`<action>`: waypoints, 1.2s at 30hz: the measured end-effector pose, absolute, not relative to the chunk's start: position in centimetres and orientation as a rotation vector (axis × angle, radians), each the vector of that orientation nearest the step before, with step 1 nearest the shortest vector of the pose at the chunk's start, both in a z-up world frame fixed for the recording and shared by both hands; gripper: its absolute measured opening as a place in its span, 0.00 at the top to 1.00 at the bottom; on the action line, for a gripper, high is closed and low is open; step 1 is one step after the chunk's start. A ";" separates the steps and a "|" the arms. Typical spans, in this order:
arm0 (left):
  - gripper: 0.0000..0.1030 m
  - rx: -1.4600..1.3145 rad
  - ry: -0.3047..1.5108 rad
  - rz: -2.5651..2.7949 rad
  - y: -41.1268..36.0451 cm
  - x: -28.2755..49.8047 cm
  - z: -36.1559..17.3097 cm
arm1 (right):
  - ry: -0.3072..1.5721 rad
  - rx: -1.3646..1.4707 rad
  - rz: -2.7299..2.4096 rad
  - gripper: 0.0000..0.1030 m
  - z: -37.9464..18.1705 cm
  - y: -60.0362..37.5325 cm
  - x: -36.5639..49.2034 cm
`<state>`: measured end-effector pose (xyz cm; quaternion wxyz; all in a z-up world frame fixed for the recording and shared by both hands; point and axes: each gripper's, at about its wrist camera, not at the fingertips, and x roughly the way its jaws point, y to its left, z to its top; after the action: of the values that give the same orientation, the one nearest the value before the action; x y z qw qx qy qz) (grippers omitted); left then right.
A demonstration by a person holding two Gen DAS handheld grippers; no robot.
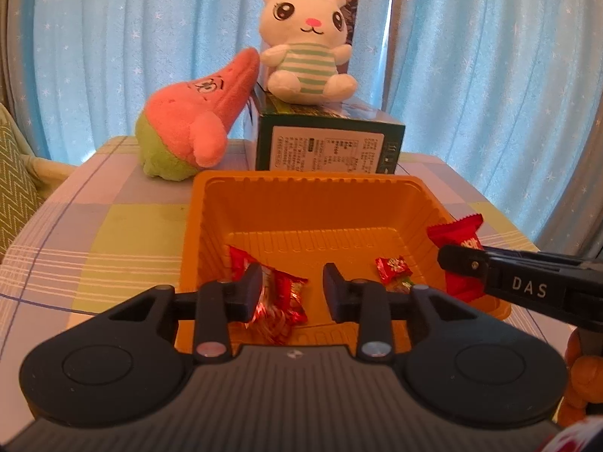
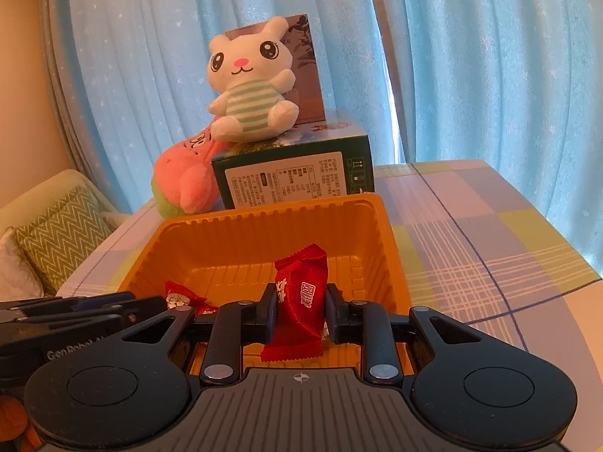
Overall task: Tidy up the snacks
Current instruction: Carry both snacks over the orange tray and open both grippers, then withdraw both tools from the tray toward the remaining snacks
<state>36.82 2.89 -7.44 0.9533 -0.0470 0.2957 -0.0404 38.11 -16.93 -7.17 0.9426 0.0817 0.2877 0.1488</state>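
Note:
An orange plastic tray [image 1: 301, 179] [image 2: 264, 211] stands on the checked tablecloth in front of both grippers. My left gripper [image 1: 292, 282] hangs over its near left part, open, with a gap between the pads. A red wrapped candy [image 1: 280, 301] lies in the tray just below, by the left finger. A second small red candy [image 1: 392, 269] [image 2: 181, 295] lies further right on the tray floor. My right gripper [image 2: 299, 301] [image 1: 463, 263] is shut on a red snack packet [image 2: 301, 301] [image 1: 458, 233], held upright over the tray's right side.
Behind the tray stands a green box [image 1: 328, 143] with a white plush bunny [image 1: 305, 49] on top and a pink plush star [image 1: 192, 120] leaning against it. Blue curtains fill the background. A sofa with a zigzag cushion [image 2: 64, 233] is at the left.

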 end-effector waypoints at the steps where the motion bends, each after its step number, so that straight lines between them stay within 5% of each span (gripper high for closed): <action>1: 0.70 -0.097 0.596 -0.074 3.1 36.7 -7.3 | 0.586 0.168 0.303 0.75 -7.2 -16.9 38.1; 14: 0.69 -0.114 0.602 -0.058 3.9 36.7 -7.4 | 0.567 0.202 0.337 0.72 -7.4 -16.9 38.1; 17: 0.69 -0.113 0.606 -0.060 3.8 36.6 -7.6 | 0.550 0.231 0.318 0.33 -7.4 -17.3 37.9; 36: 0.69 -0.102 0.589 -0.077 3.0 35.0 -6.8 | 0.467 0.215 0.250 0.33 -5.6 -18.7 35.8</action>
<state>35.04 2.97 -6.83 0.9549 -0.0500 0.2902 -0.0378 35.80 -18.67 -5.60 0.9594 0.1058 0.2303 0.1233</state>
